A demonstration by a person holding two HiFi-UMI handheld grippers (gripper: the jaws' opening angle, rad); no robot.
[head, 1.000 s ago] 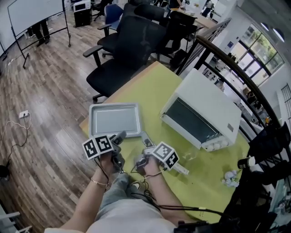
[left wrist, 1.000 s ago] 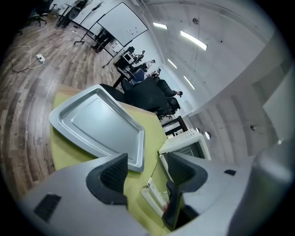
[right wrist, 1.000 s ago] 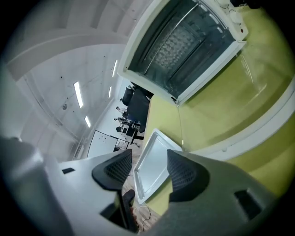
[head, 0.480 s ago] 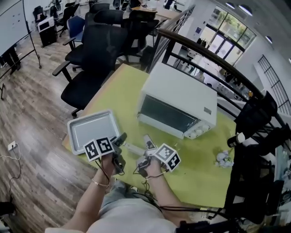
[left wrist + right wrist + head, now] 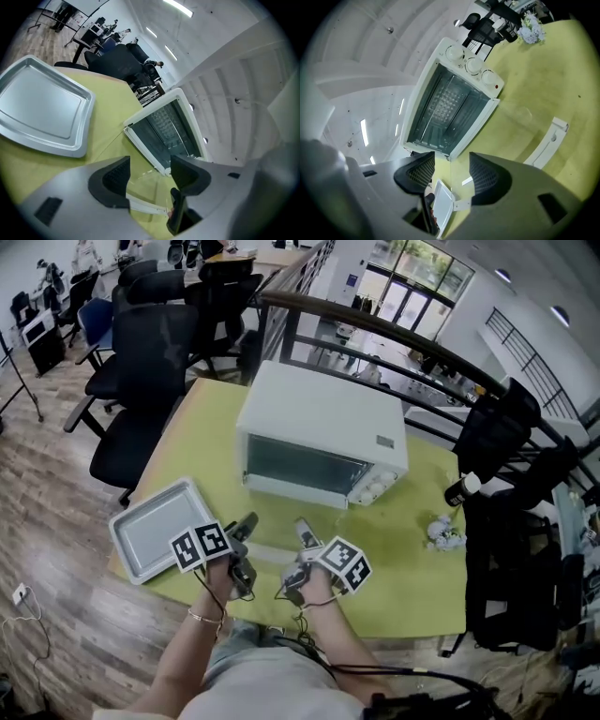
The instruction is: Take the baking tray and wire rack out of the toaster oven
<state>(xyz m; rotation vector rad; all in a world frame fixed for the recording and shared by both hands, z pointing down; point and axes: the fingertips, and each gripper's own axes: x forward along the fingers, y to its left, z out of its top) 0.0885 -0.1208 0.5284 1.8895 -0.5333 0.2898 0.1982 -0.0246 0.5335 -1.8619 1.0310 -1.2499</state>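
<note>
Baking tray (image 5: 155,540), head view: already out, flat on the table (image 5: 412,559) left of the toaster oven (image 5: 323,427). Left gripper (image 5: 247,521) and right gripper (image 5: 302,525) are in front of the oven.

Left gripper view: jaws wide, nothing gripped.

Right gripper view: jaws wide, empty. Wire rack (image 5: 447,101) seemingly still inside the oven.

Step in hand: rack retrieval. Next move: reach in and pinch the rack's front edge.

The baking tray (image 5: 153,531) lies on the table (image 5: 412,568) left of the toaster oven (image 5: 323,423).

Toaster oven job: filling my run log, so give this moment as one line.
baking tray: on table, outside toaster oven | oven door: open | left gripper: open, empty | right gripper: open, empty
</note>
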